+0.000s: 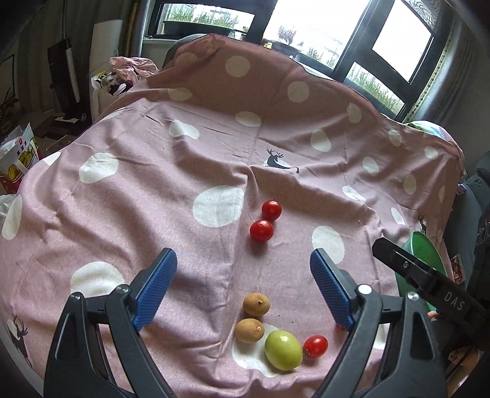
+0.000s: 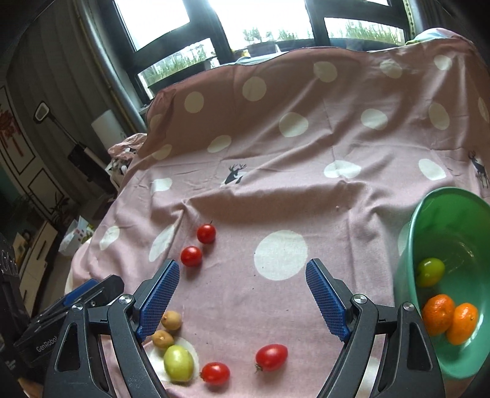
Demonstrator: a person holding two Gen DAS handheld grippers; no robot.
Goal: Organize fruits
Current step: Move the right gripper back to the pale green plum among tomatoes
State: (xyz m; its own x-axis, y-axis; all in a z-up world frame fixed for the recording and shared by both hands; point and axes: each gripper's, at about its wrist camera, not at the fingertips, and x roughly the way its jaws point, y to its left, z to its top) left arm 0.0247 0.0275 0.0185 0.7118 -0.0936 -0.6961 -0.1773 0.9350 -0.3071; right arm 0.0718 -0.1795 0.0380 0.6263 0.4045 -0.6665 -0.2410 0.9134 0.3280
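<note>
On a pink polka-dot cloth (image 1: 153,196) lie two brown fruits (image 1: 256,304) (image 1: 249,330), a green fruit (image 1: 283,350) and a red tomato (image 1: 315,346), all close under my left gripper (image 1: 243,266), which stands open and empty. Two more red tomatoes (image 1: 271,210) (image 1: 261,230) sit farther out. In the right wrist view my right gripper (image 2: 242,274) is open and empty above the cloth (image 2: 275,183), with two tomatoes (image 2: 271,357) (image 2: 215,373) near it. A green bowl (image 2: 410,232) at the right holds a green fruit (image 2: 430,271) and two oranges (image 2: 438,313) (image 2: 462,323).
The cloth rises over a backrest in front of windows (image 1: 306,27). Left of the cloth are bags and clutter on the floor (image 1: 18,159). The other gripper's black body (image 1: 428,281) shows at the right edge of the left wrist view, beside the bowl (image 1: 428,254).
</note>
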